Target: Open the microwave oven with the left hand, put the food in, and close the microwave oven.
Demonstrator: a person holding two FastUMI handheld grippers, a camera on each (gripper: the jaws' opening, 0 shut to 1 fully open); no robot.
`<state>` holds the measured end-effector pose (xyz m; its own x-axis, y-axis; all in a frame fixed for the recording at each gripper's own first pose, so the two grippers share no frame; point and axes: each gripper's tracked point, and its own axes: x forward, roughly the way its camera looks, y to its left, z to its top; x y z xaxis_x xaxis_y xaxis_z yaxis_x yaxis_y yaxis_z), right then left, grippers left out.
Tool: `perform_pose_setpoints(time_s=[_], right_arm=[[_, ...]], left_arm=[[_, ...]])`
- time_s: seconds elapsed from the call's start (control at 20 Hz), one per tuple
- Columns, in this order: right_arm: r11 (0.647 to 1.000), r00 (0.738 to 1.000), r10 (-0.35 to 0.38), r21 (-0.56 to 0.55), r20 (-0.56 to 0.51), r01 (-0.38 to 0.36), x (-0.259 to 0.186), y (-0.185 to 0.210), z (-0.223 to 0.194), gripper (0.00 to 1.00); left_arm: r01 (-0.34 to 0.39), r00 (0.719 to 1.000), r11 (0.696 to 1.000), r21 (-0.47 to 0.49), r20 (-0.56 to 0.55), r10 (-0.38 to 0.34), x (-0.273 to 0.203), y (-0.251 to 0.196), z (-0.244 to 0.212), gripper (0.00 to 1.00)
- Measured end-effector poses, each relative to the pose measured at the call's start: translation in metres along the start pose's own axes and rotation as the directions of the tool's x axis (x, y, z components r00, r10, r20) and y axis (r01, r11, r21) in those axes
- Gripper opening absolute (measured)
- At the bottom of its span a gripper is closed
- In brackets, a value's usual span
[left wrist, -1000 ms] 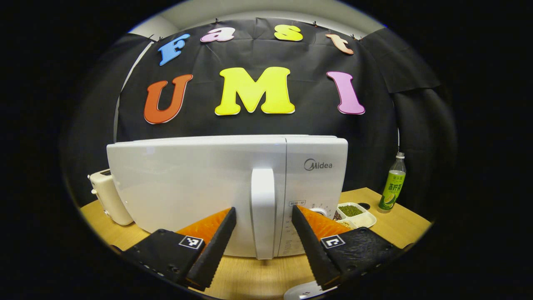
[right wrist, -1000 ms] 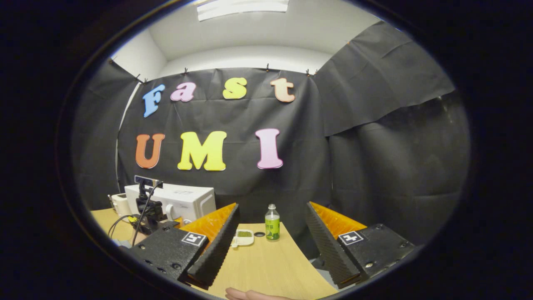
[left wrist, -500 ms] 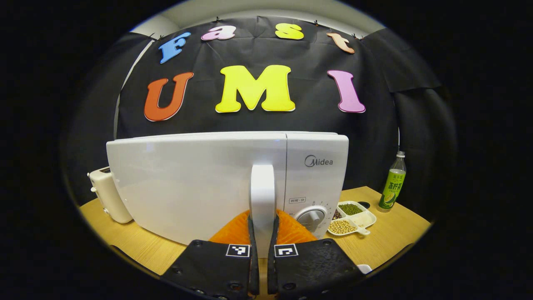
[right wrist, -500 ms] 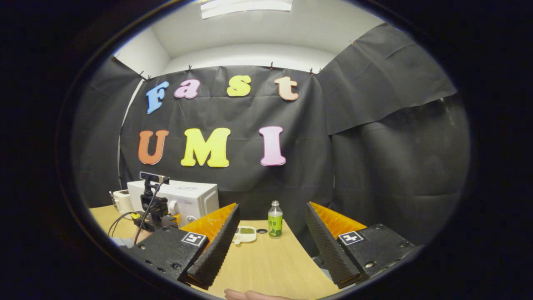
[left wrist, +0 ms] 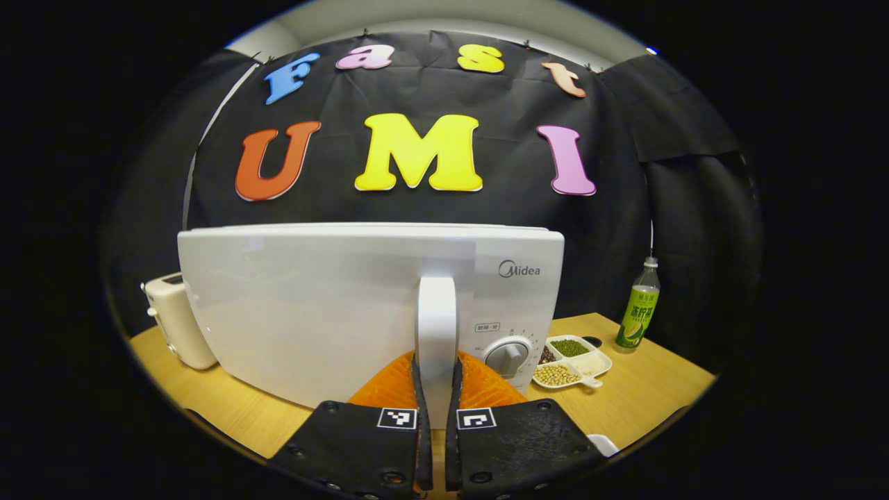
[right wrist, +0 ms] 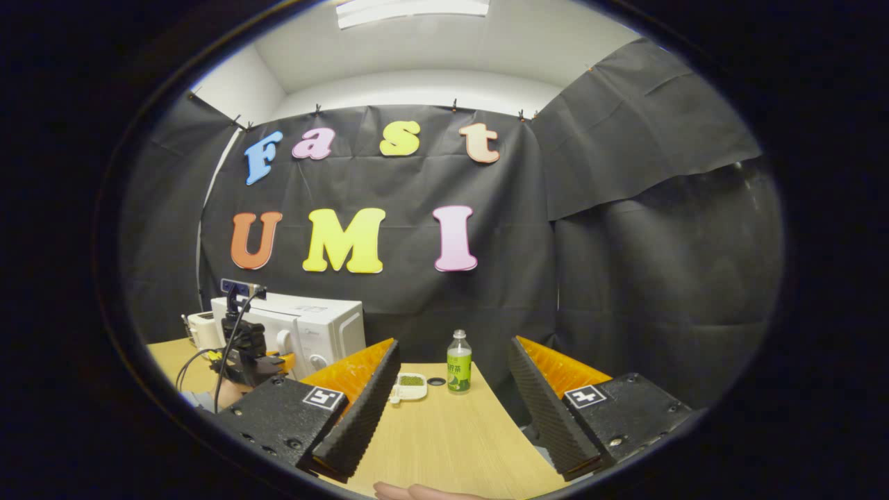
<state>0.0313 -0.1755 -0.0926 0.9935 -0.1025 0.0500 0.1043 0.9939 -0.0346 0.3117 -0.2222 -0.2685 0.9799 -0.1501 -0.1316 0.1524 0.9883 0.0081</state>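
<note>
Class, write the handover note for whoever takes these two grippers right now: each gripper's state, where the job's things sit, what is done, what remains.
Left gripper: shut on the microwave door handle, both fingers pressing its sides.
Right gripper: open, holding nothing, above the wooden table.
Microwave: on the table; whether the door has started to open cannot be told.
Divided food dish: on the table to the microwave's right, near a green bottle.
Done: handle gripped.
Left: pull the door open, put the dish in, close the door.
</note>
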Motion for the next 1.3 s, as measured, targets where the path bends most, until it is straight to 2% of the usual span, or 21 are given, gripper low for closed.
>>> perform_pose_setpoints(time_s=[0.05,0.1,0.3,0.55,0.7,1.05,1.1,1.3], right_arm=[[1.000,1.000,-0.004,0.004,-0.006,0.004,0.001,-0.001,-0.003,0.91],[1.000,1.000,-0.004,0.010,-0.014,0.004,0.001,-0.001,-0.005,1.00],[0.999,0.999,0.002,0.040,-0.048,-0.001,-0.006,0.006,-0.011,1.00],[1.000,0.998,0.023,0.014,-0.052,-0.022,-0.033,0.025,-0.004,1.00],[0.999,0.999,0.039,-0.005,-0.034,-0.039,-0.053,0.042,0.004,1.00],[0.990,0.991,0.133,-0.039,0.009,-0.133,-0.089,0.109,0.024,1.00],[0.988,0.988,0.151,-0.044,0.012,-0.150,-0.093,0.120,0.027,0.92],[0.978,0.979,0.201,-0.055,0.013,-0.200,-0.101,0.154,0.029,0.92]], left_arm=[[0.010,1.000,1.000,-0.006,0.003,-0.010,-0.008,0.001,-0.001,0.07],[0.019,1.000,1.000,-0.023,-0.017,-0.019,-0.019,0.002,-0.006,0.07],[0.089,0.996,0.996,-0.001,-0.002,-0.089,-0.061,0.010,-0.007,0.07],[0.163,0.987,0.986,-0.016,0.006,-0.163,-0.126,0.040,-0.018,0.06],[0.172,0.985,0.985,0.005,0.014,-0.172,-0.167,0.070,-0.023,0.07],[0.125,0.992,0.992,0.003,0.022,-0.125,-0.241,0.161,-0.036,0.06],[0.099,0.995,0.995,0.003,0.023,-0.099,-0.249,0.178,-0.038,0.06],[-0.057,0.998,0.998,0.009,0.031,0.056,-0.277,0.255,-0.045,0.06]])
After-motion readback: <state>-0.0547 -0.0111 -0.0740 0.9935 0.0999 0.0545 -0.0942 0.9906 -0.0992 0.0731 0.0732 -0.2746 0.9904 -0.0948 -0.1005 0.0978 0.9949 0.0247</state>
